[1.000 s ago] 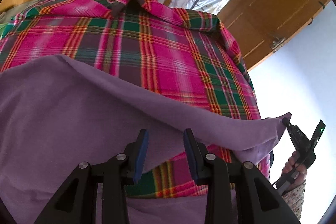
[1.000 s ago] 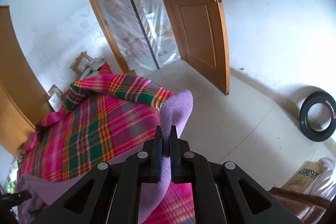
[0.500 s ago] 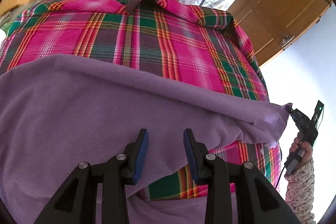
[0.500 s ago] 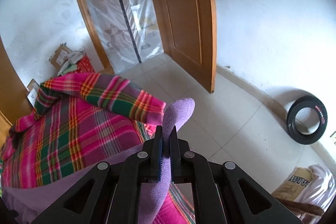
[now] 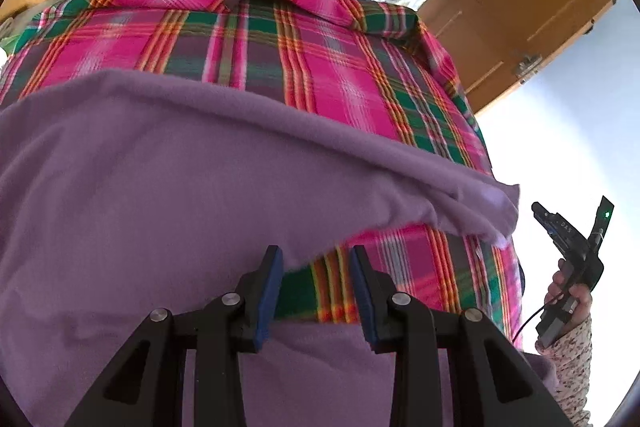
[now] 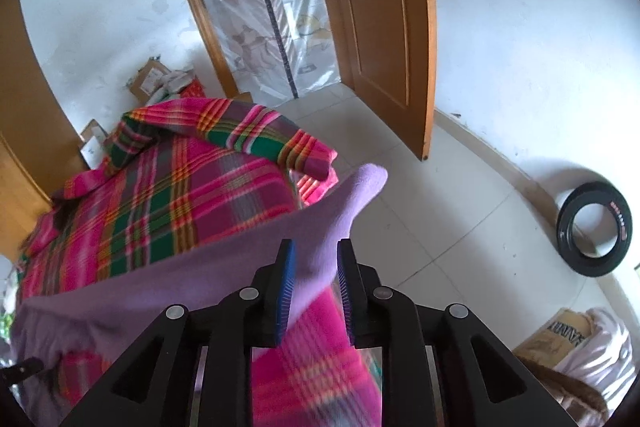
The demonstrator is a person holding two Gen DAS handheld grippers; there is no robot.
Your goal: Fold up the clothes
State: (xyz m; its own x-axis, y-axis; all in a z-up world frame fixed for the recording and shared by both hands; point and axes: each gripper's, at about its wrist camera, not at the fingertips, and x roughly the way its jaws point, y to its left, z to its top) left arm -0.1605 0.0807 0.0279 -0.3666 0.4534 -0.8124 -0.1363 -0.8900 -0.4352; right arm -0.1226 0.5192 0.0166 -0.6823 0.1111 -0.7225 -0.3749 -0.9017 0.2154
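— Where is the purple fleece garment (image 5: 168, 187)?
— It lies on the plaid blanket (image 5: 280, 67), ahead of the left gripper (image 5: 316, 259), whose jaws are apart.
— And the right gripper (image 6: 316, 259)?
— Jaws apart, a purple corner between them, unclamped.

No wording reads clearly; print on the brown bag (image 6: 565, 335) stays illegible.

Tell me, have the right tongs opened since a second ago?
Yes. The right tongs were clamped on the purple fleece garment; now their jaws stand apart, the corner loose between them.
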